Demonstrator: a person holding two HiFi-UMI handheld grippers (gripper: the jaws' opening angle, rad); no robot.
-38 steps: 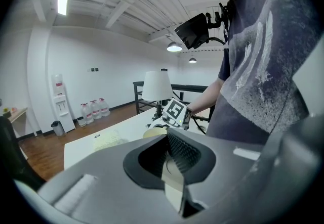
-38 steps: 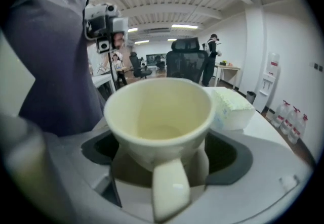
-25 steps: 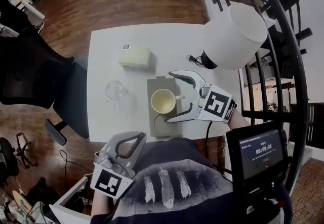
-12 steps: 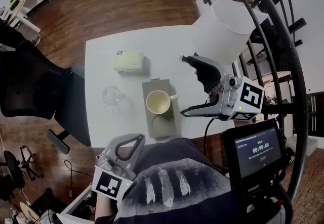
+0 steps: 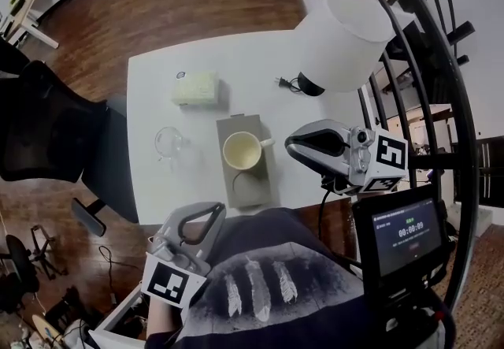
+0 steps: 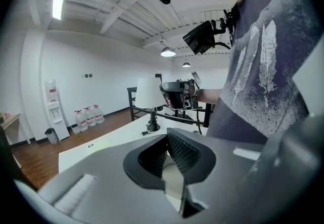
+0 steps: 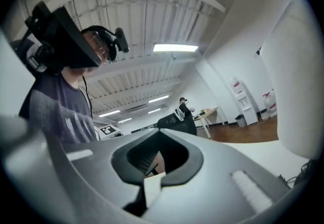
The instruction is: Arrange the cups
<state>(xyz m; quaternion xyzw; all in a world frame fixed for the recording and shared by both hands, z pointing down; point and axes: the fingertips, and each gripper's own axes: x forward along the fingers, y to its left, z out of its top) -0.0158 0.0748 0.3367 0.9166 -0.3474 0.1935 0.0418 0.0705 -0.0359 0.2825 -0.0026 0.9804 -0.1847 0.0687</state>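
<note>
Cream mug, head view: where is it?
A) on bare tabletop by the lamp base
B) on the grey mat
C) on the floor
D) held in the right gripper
B: the cream mug stands upright on the grey mat in the middle of the white table.

Head view: high up, facing steeply down. The white desk (image 5: pixel 150 103) sits in the upper centre of the frame and the person (image 5: pixel 260 284) at the bottom.

Left tool (image 5: pixel 211 213) view: low, close to the desk's near edge, facing across the desktop, with the lamp (image 6: pixel 148 94) at frame centre.

Right tool (image 5: pixel 293 144) view: tilted slightly up, facing back at the person in the upper left. The lamp is close and fills the right edge.

The lamp shows in all three views.
</note>
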